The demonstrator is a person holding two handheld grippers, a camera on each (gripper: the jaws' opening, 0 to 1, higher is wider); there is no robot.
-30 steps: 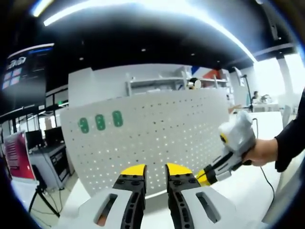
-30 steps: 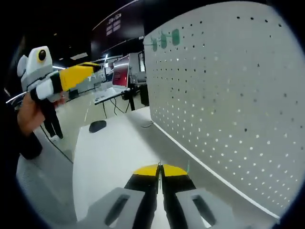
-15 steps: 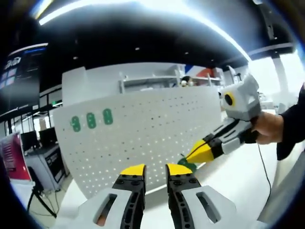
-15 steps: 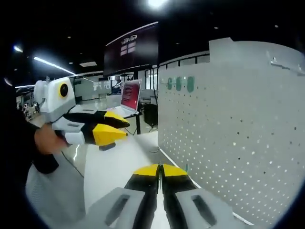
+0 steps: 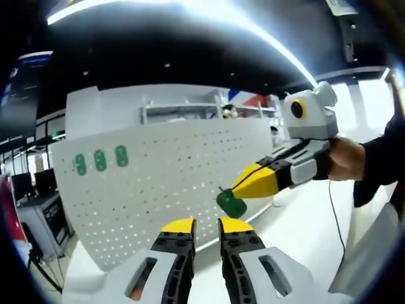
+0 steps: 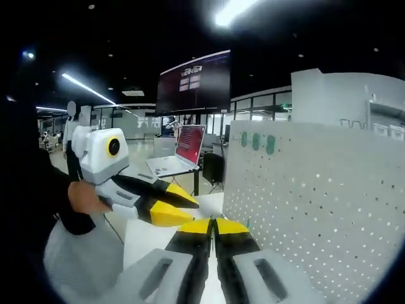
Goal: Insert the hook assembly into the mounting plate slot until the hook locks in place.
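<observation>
Right gripper (image 5: 235, 192), seen in the left gripper view with its yellow-tipped jaws pinched on a small glossy green hook (image 5: 231, 203), holds it just before the white perforated pegboard (image 5: 171, 183), which stands upright on the white tabletop (image 5: 297, 240). Three green oval hooks (image 5: 100, 161) sit in a row near the board's upper left corner. Left gripper (image 5: 204, 226) hangs with its black-and-yellow jaws slightly apart, holding nothing.

White table (image 5: 297, 240) under upright pegboard (image 5: 164, 183)
</observation>
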